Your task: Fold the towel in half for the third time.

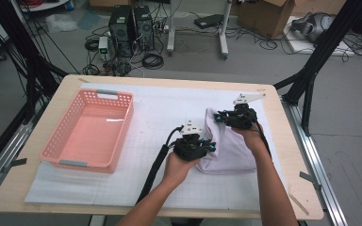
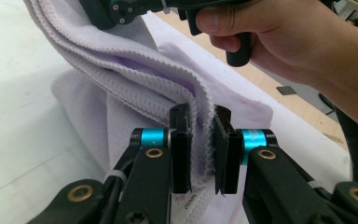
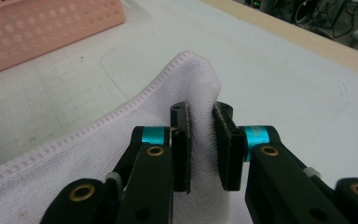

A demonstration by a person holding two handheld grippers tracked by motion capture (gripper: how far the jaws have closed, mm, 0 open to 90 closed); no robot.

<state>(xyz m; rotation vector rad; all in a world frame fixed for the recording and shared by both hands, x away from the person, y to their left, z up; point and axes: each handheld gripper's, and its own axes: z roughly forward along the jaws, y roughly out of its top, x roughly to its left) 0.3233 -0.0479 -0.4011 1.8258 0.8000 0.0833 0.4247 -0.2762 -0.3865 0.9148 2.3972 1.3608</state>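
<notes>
The white towel [image 1: 228, 143] lies folded on the bench [image 1: 283, 141], right of the pink basket [image 1: 92, 129]. The left claw [image 2: 200, 140] pinches its stitched edges, apparently several layers. The right claw [image 3: 201, 140] clamps a raised corner.

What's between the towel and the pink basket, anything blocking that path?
Nothing visible. The towel is clamped by both the left gripper and the right gripper, and bare white mat lies between it and the empty pink basket to its left.
</notes>
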